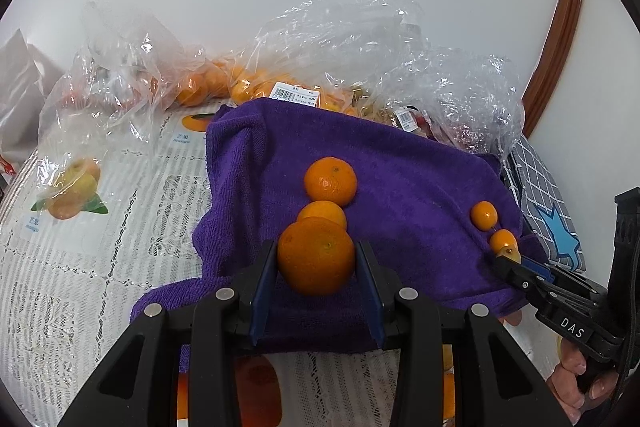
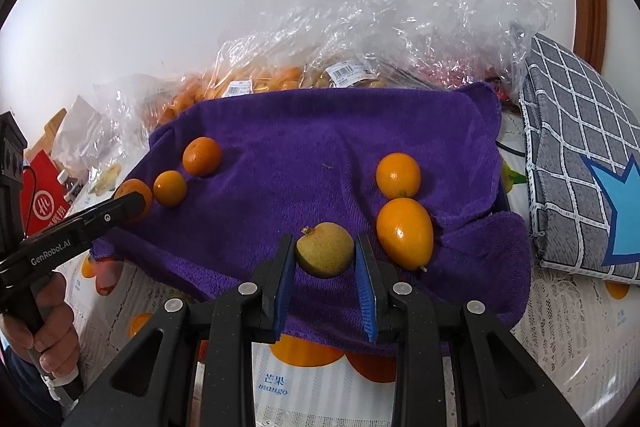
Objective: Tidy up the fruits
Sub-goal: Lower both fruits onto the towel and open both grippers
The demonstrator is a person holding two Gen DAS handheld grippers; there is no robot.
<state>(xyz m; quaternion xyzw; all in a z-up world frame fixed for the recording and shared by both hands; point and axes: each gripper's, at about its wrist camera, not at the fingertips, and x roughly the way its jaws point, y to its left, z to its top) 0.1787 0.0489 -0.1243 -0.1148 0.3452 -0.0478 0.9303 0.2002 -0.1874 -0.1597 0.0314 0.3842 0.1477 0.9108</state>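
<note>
1. The left gripper (image 1: 316, 259) clamps an orange (image 1: 316, 255) at the purple towel's (image 1: 400, 163) near left.
2. The right gripper (image 2: 325, 255) pinches a yellowish fruit (image 2: 325, 255) near two kumquats (image 2: 404, 233) on the right.

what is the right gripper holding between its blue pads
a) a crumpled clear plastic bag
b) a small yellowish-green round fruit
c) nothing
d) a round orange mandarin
b: in the right wrist view the right gripper has its blue pads closed against a small yellowish-green round fruit above the purple towel; the round orange mandarin sits in the left gripper.
</note>
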